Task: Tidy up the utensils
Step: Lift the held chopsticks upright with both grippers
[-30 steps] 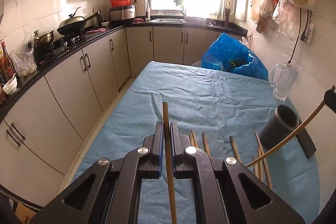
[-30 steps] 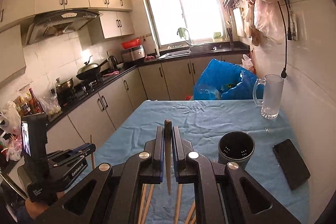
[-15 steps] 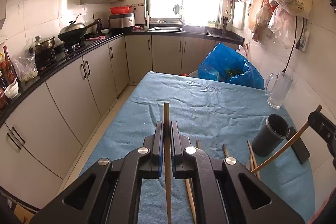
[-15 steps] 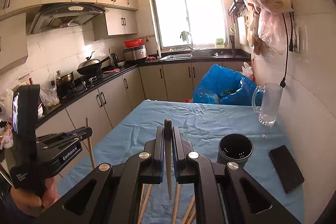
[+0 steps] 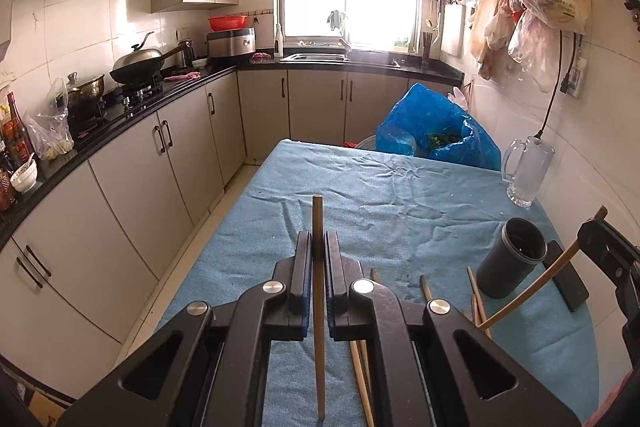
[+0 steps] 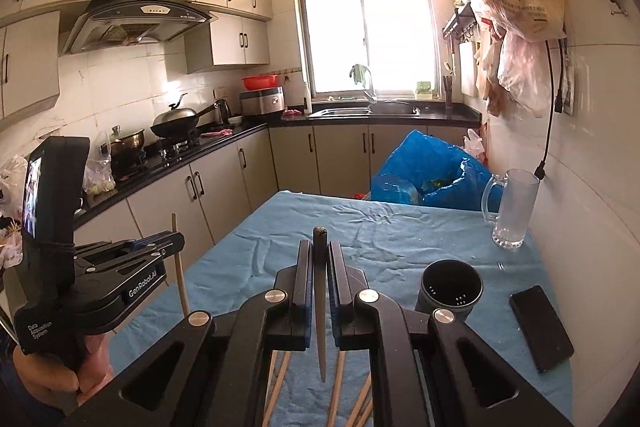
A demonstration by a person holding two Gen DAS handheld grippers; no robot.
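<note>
My left gripper [image 5: 318,247] is clamped on 1 chopstick [image 5: 319,307], my right gripper [image 6: 320,255] on a dark-tipped chopstick [image 6: 320,307]; loose chopsticks [image 5: 478,301] lie at the tabletop's [image 5: 380,195] near edge beside the grey holder [image 6: 450,289]

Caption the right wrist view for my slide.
Right gripper clamps a chopstick near the holder.

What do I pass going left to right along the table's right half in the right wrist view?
Chopstick in the right gripper → dark utensil holder → glass mug → black phone.
</note>
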